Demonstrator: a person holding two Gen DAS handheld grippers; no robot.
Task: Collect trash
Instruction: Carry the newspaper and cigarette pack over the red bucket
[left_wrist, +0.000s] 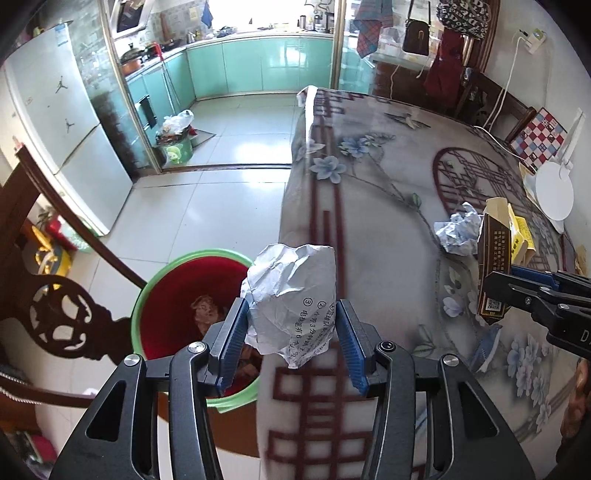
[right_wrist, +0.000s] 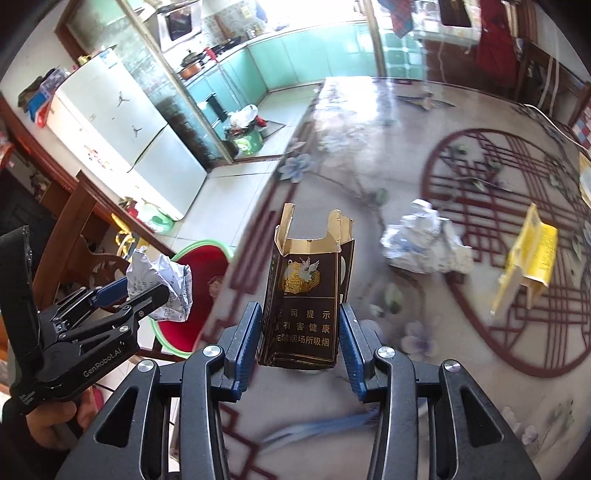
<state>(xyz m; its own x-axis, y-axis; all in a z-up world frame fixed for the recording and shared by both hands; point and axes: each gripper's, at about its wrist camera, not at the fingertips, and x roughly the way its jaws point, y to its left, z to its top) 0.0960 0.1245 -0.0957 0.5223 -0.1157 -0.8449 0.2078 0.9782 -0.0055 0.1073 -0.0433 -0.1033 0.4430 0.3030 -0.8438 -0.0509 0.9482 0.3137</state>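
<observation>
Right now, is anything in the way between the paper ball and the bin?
Nothing visible. The paper ball in the left gripper hangs at the table edge, and the open bin sits just beside it.

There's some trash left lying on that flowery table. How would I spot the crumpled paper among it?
Start at the tablecloth with its big red lattice circle. At the circle's near-left edge lies the paper wad, just left of an open yellow box. It is the only white, crinkled lump lying loose there; the other wad is clamped in the left gripper.
</observation>
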